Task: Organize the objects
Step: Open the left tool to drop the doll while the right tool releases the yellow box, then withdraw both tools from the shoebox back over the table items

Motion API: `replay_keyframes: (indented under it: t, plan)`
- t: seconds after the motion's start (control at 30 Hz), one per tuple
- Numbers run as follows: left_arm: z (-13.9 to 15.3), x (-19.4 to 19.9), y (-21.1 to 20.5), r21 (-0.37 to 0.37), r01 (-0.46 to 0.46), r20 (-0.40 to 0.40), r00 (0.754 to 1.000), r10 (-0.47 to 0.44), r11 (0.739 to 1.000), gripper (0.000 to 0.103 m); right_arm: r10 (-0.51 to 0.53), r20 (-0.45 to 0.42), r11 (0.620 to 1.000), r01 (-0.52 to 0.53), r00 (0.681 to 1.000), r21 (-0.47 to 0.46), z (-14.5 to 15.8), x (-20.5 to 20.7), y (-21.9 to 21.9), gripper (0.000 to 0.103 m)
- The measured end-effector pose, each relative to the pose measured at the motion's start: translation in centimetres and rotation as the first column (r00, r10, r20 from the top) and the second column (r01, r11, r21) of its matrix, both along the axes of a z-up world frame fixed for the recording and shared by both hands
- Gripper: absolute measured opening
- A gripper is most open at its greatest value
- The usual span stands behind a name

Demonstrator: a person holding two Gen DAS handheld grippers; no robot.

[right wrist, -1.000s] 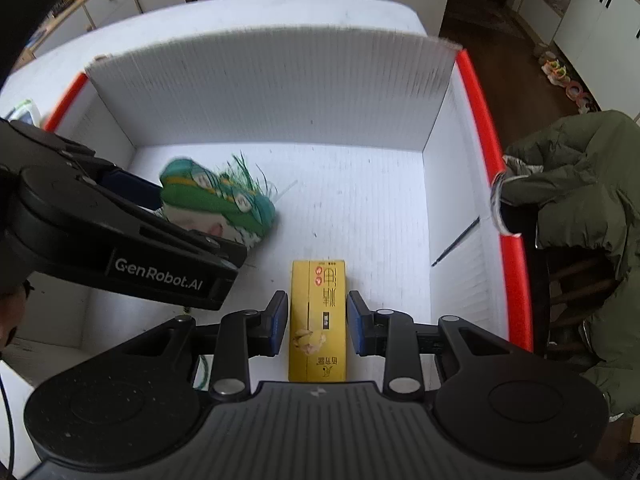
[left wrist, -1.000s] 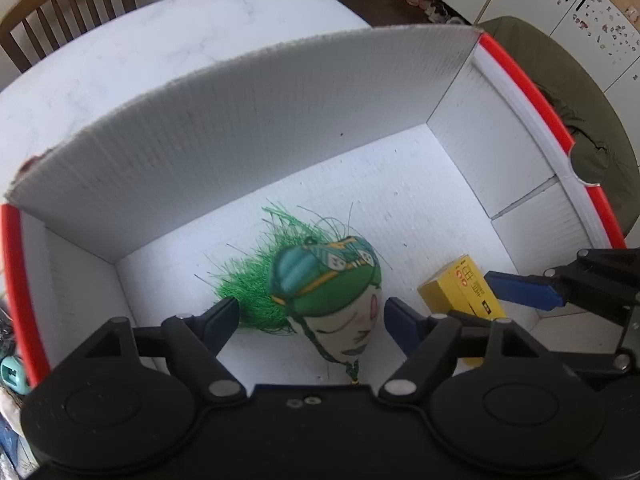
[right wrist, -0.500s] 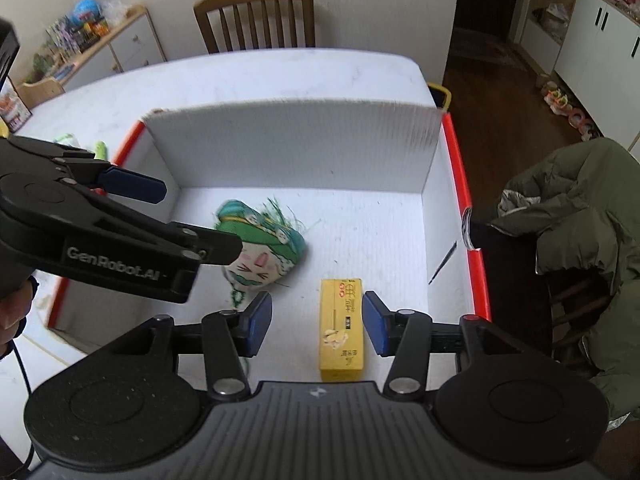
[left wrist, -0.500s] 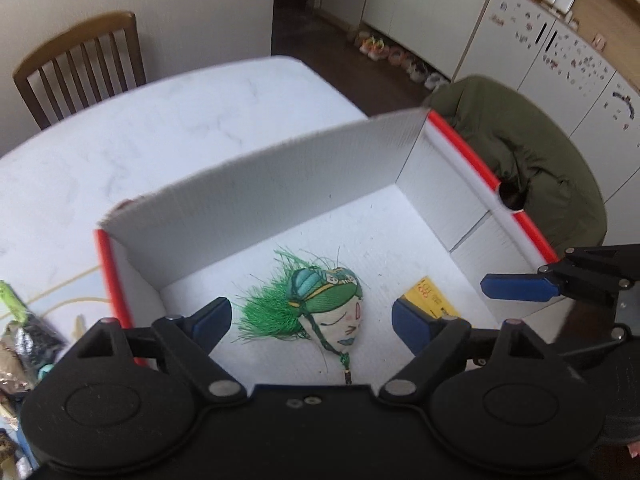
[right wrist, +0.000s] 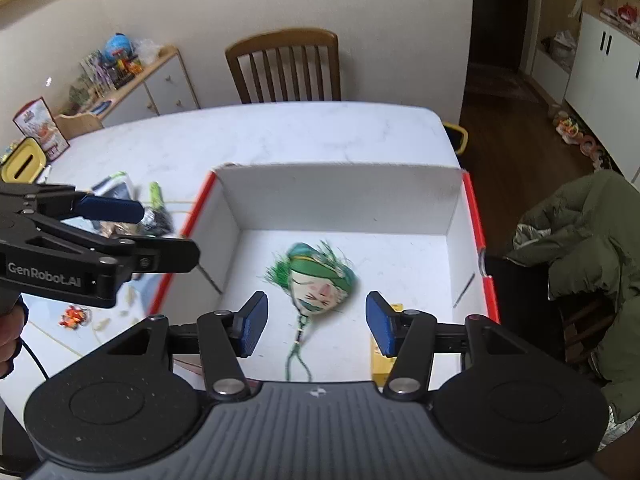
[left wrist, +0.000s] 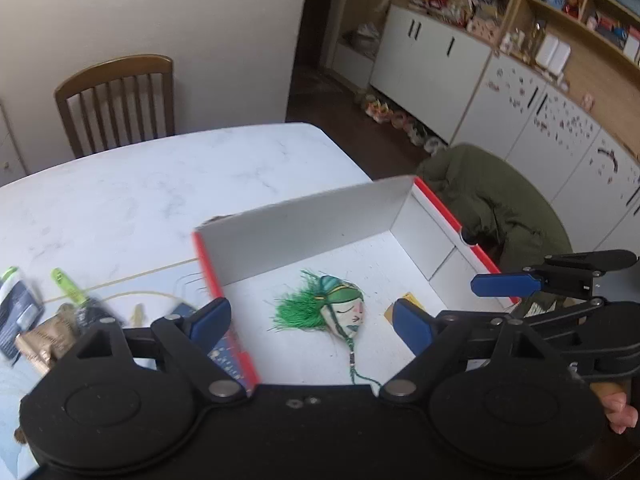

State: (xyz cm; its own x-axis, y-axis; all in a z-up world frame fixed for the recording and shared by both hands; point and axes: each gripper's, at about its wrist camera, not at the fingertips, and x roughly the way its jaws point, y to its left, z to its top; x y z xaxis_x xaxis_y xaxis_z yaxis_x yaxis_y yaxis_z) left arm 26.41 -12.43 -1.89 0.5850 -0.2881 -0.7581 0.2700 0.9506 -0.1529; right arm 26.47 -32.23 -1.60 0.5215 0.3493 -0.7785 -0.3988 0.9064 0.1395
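A white box with red rims [left wrist: 436,236] [right wrist: 340,200] stands on the white table. On its floor lies a green-haired doll head [left wrist: 340,306] [right wrist: 320,280] with a braided cord. Beside it is a yellow carton [left wrist: 404,304] [right wrist: 378,354], mostly hidden behind fingers. My left gripper [left wrist: 310,322] hangs open, high above the box's near-left side, holding nothing. My right gripper [right wrist: 316,324] is also open and empty, raised above the box's near edge. Each gripper shows in the other's view: the right one [left wrist: 504,284], the left one [right wrist: 108,208].
Loose packets and a green tube [left wrist: 68,280] [right wrist: 156,196] lie on the table left of the box. A wooden chair [right wrist: 284,64] stands at the far side. A green jacket [right wrist: 588,240] hangs on a chair at the right. A hand [left wrist: 618,416] holds the right gripper.
Both grippers have risen up and back out of the box. The right gripper opened wider and left the yellow carton lying on the box floor. The doll head stayed put.
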Motion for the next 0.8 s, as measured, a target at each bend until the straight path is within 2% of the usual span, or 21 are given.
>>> replay_keyframes:
  t: [0.03, 0.3, 0.37, 0.67, 0.8]
  plan:
    - [0.3, -0.4, 0.6, -0.007, -0.007, 0.007, 1.000, 0.007, 1.000, 0.087, -0.001, 0.005, 1.000, 0.001, 1.000, 0.006, 0.3, -0.3, 0.3, 0.060]
    - [1.8, -3.5, 6.2, -0.024, -0.063, 0.060, 0.996, 0.064, 0.998, 0.092, -0.004, 0.029, 0.999, 0.003, 1.000, 0.036, 1.7, -2.8, 4.0, 0.061]
    - [1.9, -4.2, 7.7, -0.023, -0.075, 0.071, 0.994, 0.077, 0.997, 0.094, -0.003, 0.036, 0.999, 0.002, 0.999, 0.040, 1.8, -3.4, 5.2, 0.064]
    - [1.5, -6.6, 14.5, -0.025, -0.108, 0.087, 0.990, 0.109, 0.994, 0.101, -0.021, 0.039, 0.997, 0.018, 0.999, 0.070, 1.7, -5.8, 11.3, 0.067]
    - [1.0, -7.3, 17.3, -0.027, -0.122, 0.087, 0.989, 0.124, 0.992, 0.102, -0.027, 0.044, 0.996, 0.023, 0.999, 0.084, 1.6, -6.8, 13.5, 0.071]
